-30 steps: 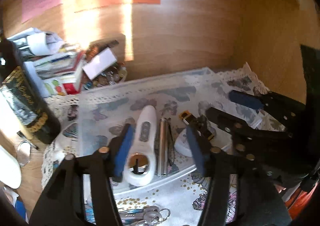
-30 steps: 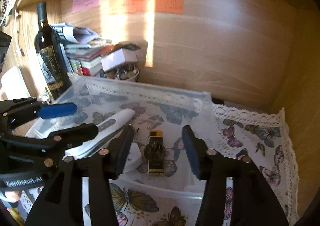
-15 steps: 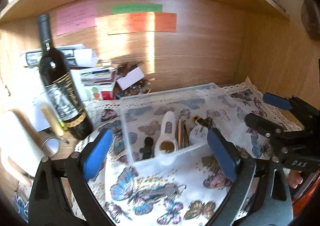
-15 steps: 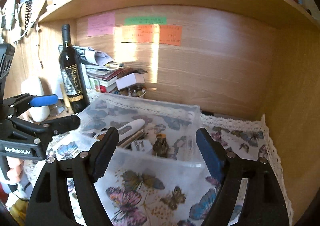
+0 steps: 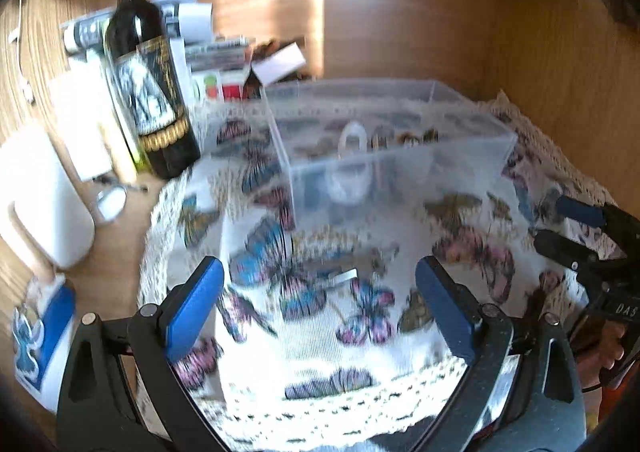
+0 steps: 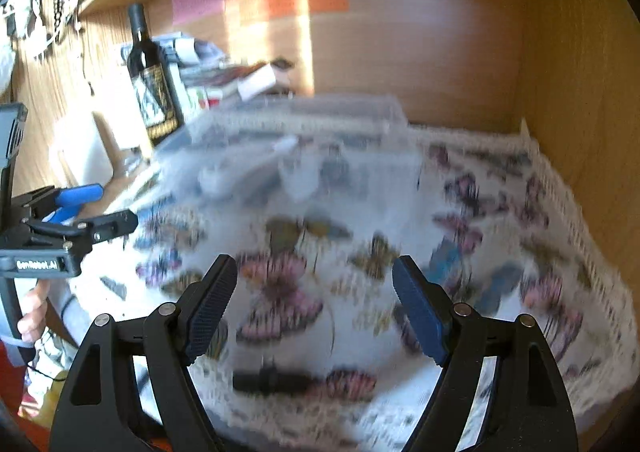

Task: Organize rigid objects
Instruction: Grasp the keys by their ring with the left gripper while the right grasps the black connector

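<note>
A clear plastic box [image 5: 400, 160] stands on the butterfly cloth [image 5: 360, 332] at the back and holds a white thermometer-like device [image 5: 352, 148] and small metal items. It also shows blurred in the right wrist view [image 6: 304, 156]. My left gripper [image 5: 316, 308] is open and empty, in front of the box, over the cloth where a bunch of keys [image 5: 340, 276] lies blurred. My right gripper [image 6: 312, 308] is open and empty over the cloth. A black stick-like object [image 6: 272, 380] lies near the cloth's front edge.
A dark wine bottle [image 5: 152, 92] stands left of the box, with stacked books and papers [image 5: 208, 52] behind it. A white object [image 5: 44, 192] lies at far left. Wooden walls close the back and right. The right gripper shows in the left wrist view [image 5: 576, 228].
Both grippers have pulled back from inside the box and now hang lower, in front of it, over the cloth. Both have opened wider. The views are motion-blurred.
</note>
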`<state>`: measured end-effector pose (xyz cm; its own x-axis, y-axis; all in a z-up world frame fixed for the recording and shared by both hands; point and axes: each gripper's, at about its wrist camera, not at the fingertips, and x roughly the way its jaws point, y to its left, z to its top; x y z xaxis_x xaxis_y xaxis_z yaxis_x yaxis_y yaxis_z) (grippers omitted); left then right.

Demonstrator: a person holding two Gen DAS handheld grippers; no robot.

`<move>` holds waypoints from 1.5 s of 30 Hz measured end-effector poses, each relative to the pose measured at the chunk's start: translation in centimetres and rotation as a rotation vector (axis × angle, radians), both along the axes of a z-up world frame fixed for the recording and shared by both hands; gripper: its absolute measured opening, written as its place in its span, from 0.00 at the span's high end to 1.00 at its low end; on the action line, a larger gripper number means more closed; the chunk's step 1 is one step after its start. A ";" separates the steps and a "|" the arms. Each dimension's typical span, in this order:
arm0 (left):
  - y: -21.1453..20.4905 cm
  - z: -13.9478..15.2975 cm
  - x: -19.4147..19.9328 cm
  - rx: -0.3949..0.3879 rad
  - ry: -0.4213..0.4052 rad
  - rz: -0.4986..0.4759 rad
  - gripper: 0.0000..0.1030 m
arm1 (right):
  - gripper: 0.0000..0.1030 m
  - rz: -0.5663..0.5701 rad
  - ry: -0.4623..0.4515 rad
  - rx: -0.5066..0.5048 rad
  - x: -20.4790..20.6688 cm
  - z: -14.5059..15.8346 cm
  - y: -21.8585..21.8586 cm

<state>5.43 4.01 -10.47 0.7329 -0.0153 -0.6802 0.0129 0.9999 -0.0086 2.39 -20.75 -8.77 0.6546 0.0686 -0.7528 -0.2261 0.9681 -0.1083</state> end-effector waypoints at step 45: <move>-1.6 -3.2 4.7 -0.053 0.148 0.033 0.41 | 0.60 0.018 -0.020 0.011 0.8 -0.4 -0.5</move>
<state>10.09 2.40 -13.64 0.6250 -0.0315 -0.7800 -0.0249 0.9979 -0.0602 3.23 -21.28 -9.14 0.6684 0.0884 -0.7385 -0.2412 0.9650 -0.1028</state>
